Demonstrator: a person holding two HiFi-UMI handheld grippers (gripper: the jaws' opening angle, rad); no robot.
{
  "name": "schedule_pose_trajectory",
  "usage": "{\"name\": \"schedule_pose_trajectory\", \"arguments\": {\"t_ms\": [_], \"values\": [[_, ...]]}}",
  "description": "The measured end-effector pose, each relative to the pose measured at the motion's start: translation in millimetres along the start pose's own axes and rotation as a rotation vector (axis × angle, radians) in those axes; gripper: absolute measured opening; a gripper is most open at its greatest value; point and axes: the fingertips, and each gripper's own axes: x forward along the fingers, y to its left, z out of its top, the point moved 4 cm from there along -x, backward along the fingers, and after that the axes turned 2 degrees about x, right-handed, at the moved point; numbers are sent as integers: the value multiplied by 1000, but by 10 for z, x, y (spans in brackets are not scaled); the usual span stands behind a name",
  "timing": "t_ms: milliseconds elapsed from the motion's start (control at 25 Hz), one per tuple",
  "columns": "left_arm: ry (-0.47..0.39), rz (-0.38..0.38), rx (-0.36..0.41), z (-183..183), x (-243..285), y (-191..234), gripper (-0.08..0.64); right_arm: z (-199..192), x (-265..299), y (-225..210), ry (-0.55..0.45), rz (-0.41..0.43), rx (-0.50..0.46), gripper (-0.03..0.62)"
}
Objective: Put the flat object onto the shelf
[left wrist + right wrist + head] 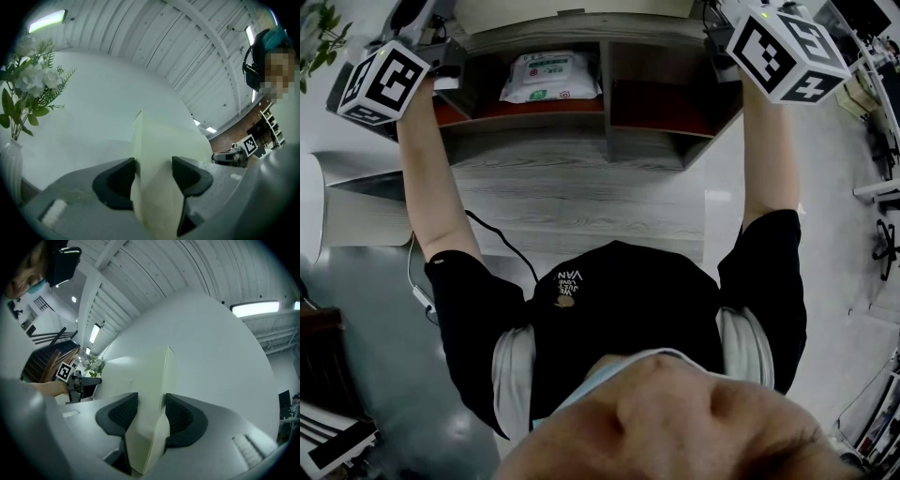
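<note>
Left claw (153, 165) and right claw (151, 400) clamp the pale board (161, 138); shelf (607, 86) cubby holds wipes pack (549, 77).

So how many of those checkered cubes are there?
2. One cube rides on the left gripper at the head view's top left, the other cube on the right gripper at top right. None looks hidden.

Pack of wipes (551, 77), white with green and red print, lying flat. Ribbed white vase (10, 164) holding white flowers (33, 77) with green leaves, at the left edge of the left gripper view. Lit ceiling strip light (47, 21) on a ribbed white ceiling (154, 37). Black cable (502, 239) trailing over the pale wood-grain tabletop (581, 197). Leafy sprig (319, 42), top left in the head view.
</note>
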Motion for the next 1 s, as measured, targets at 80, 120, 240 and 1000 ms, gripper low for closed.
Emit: {"name": "schedule_pose_trajectory", "arguments": {"t_ms": [80, 120, 240, 1000], "values": [[-1, 0, -1, -5, 20, 10, 256, 1, -3, -4, -1, -1, -1, 175], [-1, -1, -1, -6, 29, 14, 256, 2, -3, -7, -1, -2, -1, 175], [-3, -2, 1, -18, 42, 26, 256, 3, 1, -9, -6, -1, 0, 175], [1, 16, 28, -48, -58, 15, 255, -8, -41, 9, -32, -19, 34, 196]]}}
